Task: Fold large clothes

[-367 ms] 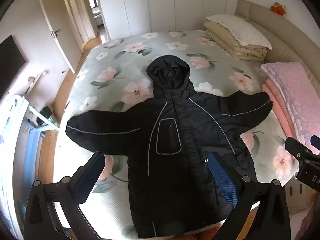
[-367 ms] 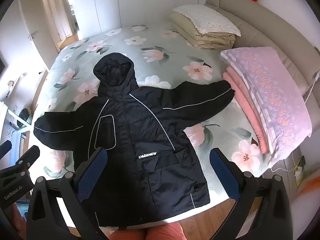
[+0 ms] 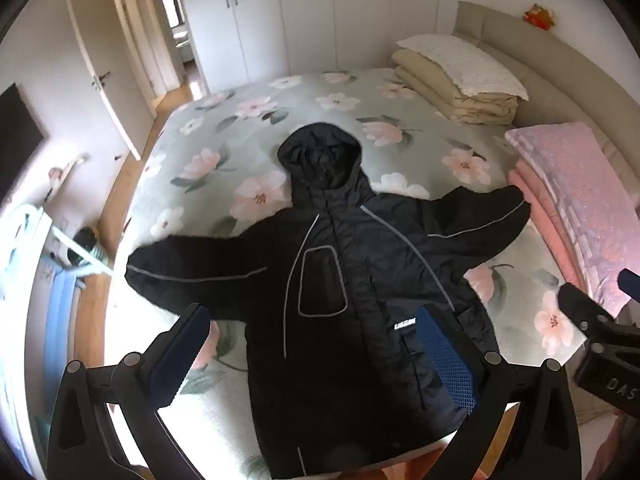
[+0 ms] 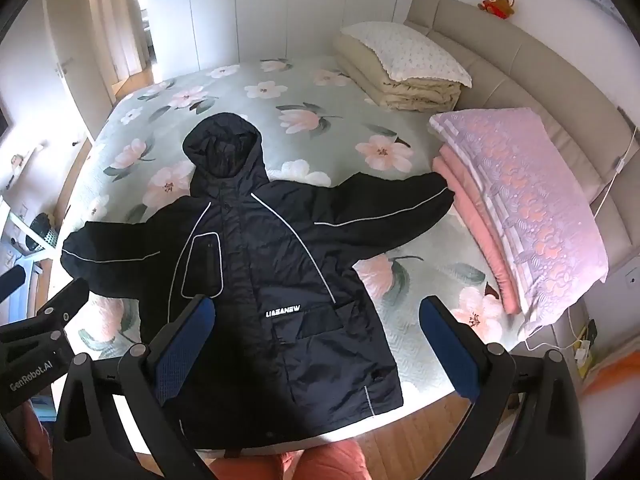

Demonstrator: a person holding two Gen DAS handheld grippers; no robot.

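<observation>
A large black hooded jacket (image 3: 360, 288) with thin grey piping lies face up and spread flat on the floral bed, sleeves out to both sides, hood toward the far end; it also shows in the right wrist view (image 4: 280, 272). My left gripper (image 3: 312, 344) is open and empty, held above the jacket's lower left part. My right gripper (image 4: 320, 332) is open and empty, held above the jacket's lower right part. Neither touches the cloth. The jacket's hem reaches the near bed edge.
The bed (image 4: 320, 92) has a floral green cover. A folded pink blanket stack (image 4: 528, 200) lies at the right, touching the right sleeve's cuff. Folded beige bedding with a pillow (image 4: 404, 68) sits at the far right. Wood floor (image 4: 420, 432) runs along the near edge.
Both grippers have shifted slightly, with the left view swinging a little to the left. The jacket has not moved and both grippers stay open.
</observation>
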